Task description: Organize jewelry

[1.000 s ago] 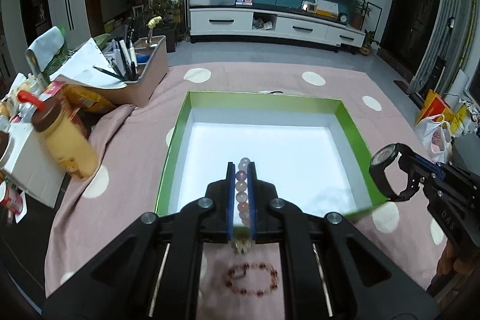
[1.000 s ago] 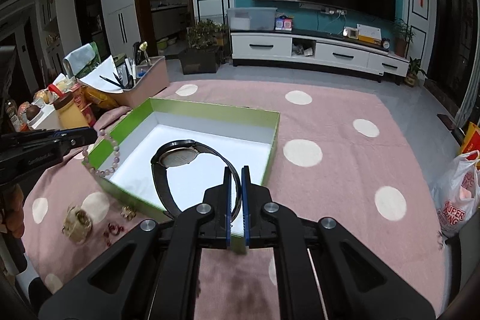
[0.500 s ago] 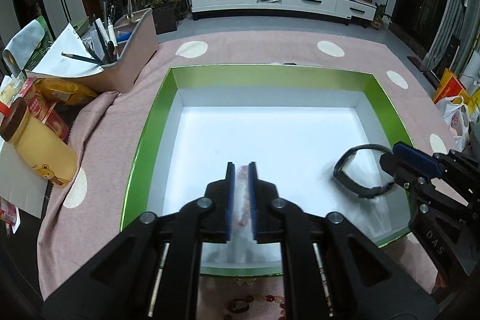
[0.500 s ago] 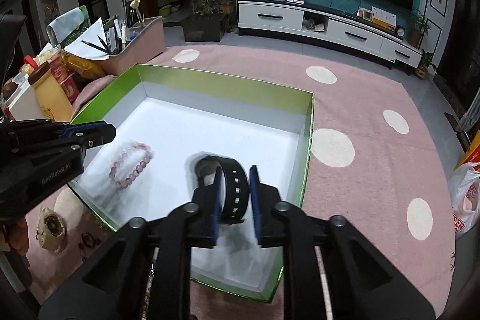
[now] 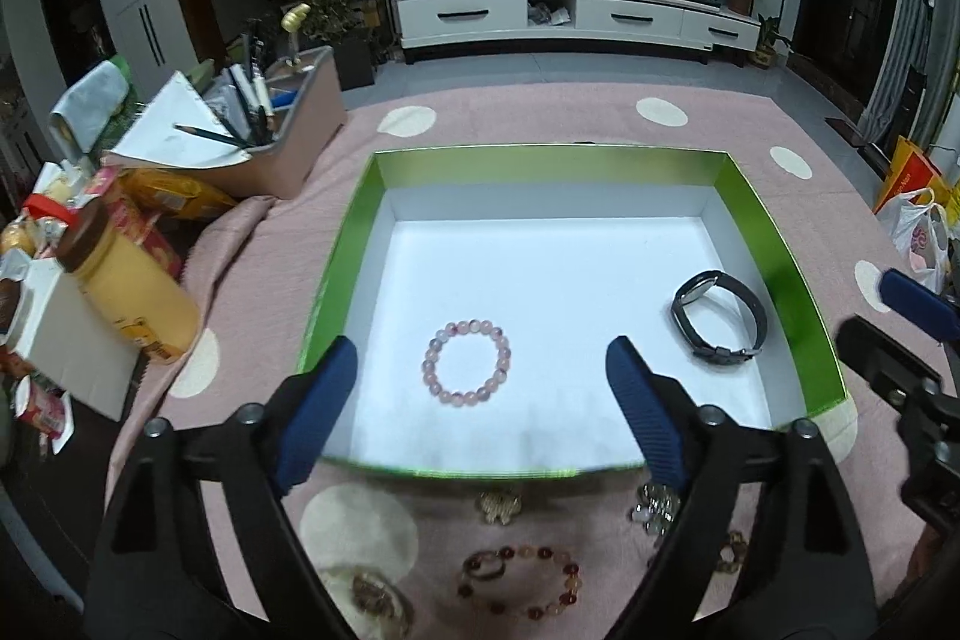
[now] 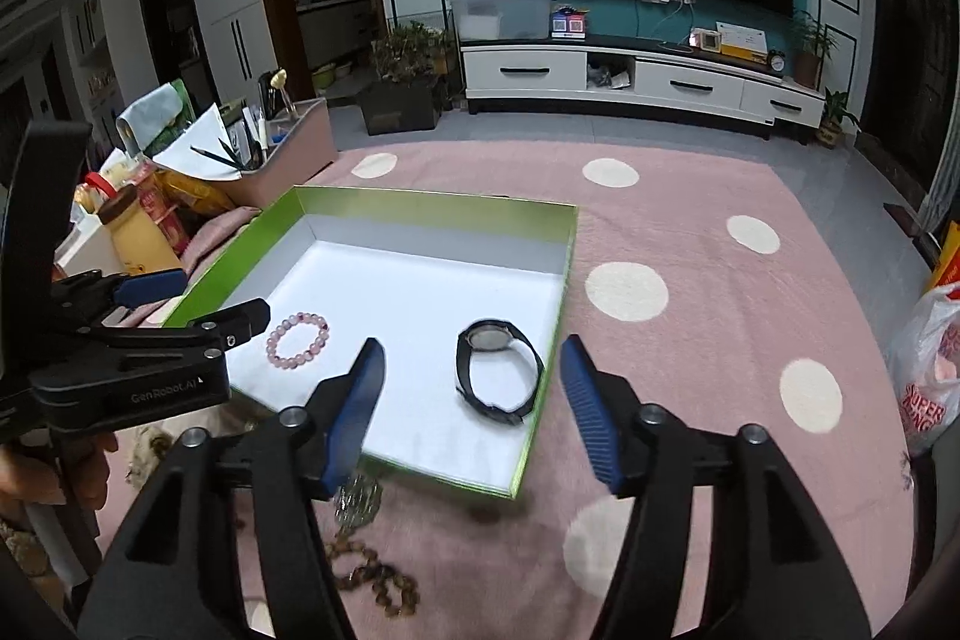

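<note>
On a pink dotted cloth (image 5: 540, 112) in a living room, the watch (image 5: 718, 314) lies in the green box (image 5: 336, 274), long axis eleven-to-five, both the left gripper (image 5: 474, 388) and the right gripper (image 6: 471, 403) opening, empty.

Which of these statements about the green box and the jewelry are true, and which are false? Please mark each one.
1. The pink bead bracelet lies inside the green box. True.
2. The black watch is held between the right gripper fingers. False: it lies in the box; the fingers are opening, clear of it.
3. The left gripper is shut on the bracelet. False: its fingers are opening, not touching it.
4. More jewelry lies on the pink cloth outside the box. True.
</note>
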### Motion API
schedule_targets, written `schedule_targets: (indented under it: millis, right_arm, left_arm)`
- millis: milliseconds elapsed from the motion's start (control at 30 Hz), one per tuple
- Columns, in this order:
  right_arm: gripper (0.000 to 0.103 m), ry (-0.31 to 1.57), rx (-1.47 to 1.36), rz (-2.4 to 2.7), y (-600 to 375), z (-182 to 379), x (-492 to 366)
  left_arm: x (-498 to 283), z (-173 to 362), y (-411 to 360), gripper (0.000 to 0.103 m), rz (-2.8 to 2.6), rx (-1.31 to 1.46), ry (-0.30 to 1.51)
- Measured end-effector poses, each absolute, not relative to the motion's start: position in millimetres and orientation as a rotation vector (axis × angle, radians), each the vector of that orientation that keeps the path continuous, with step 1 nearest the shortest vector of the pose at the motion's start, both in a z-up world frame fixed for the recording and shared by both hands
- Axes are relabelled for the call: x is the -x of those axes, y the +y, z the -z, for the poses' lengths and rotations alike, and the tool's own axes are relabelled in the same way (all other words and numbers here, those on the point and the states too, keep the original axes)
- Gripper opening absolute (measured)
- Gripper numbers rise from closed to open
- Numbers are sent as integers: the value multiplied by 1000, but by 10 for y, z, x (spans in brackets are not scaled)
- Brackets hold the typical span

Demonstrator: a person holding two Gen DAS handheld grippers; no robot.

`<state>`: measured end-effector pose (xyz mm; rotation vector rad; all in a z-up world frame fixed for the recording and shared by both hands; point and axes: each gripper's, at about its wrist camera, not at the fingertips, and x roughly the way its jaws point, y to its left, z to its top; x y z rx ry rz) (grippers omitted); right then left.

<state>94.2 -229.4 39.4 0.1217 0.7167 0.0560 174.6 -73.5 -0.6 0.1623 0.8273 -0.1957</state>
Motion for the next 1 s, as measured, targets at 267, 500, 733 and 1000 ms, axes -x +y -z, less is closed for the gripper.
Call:
schedule_targets:
  millis: [267, 500, 733, 1000]
  right_arm:
    - [86, 713, -149, -37, -2353, -527, -485]
    - [93, 712, -146, -39, -2307, -614, -120]
    - [95, 701, -151, -56, -2232, -681, 167]
    - [95, 709, -149, -82, -2120, -673, 380]
  left_arm:
    - [-1349, -143, -647, 101, 148, -178, 795]
    - [-986, -249, -559, 101, 140, -165, 788]
    - [-636, -347, -476, 101, 133, -155, 762]
    - [-334, -341, -364, 101, 126, -144, 756]
